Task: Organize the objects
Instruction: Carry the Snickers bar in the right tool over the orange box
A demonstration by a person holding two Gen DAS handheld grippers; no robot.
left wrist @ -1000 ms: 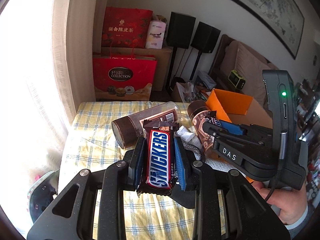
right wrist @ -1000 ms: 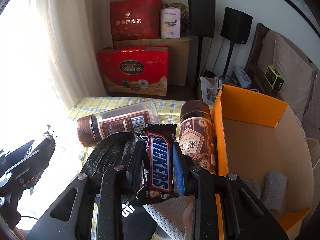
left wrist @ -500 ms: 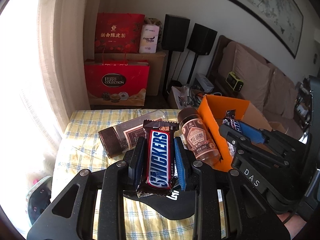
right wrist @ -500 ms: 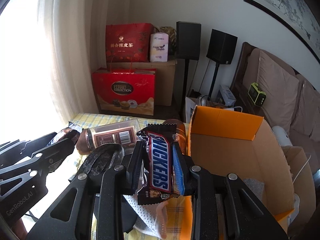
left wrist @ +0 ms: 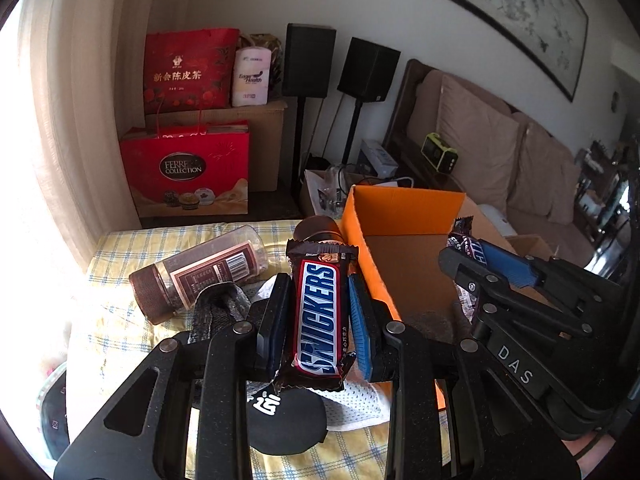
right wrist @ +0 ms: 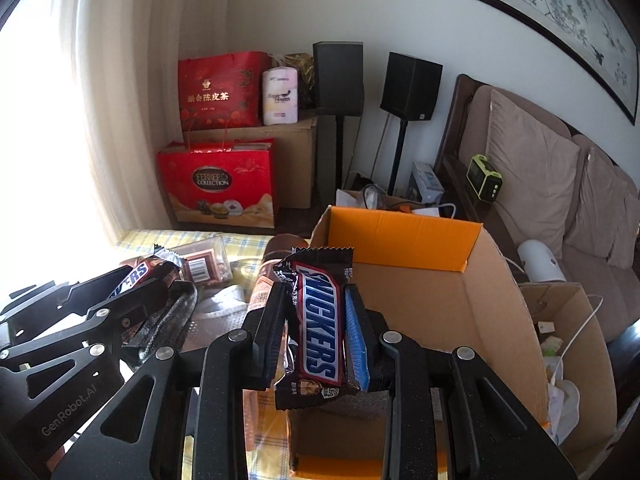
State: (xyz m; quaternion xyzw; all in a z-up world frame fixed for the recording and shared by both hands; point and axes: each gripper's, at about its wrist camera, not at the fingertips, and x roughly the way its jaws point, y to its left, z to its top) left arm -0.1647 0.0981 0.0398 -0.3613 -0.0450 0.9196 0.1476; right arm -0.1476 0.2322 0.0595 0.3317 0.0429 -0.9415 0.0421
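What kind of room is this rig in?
Most likely a home living room: a cushioned sofa, two speakers on stands and a framed painting on the wall. Red gift bags sit in the corner.

Open from above: orange box (right wrist: 404, 240), its inside mostly bare. Blocked on the box's left wall by an upright brown jar (left wrist: 318, 230). Cluttered tabletop (left wrist: 116, 320) left of that: lying jar (left wrist: 200, 276), black mask (left wrist: 218, 300), white mesh cloth (left wrist: 360, 404).
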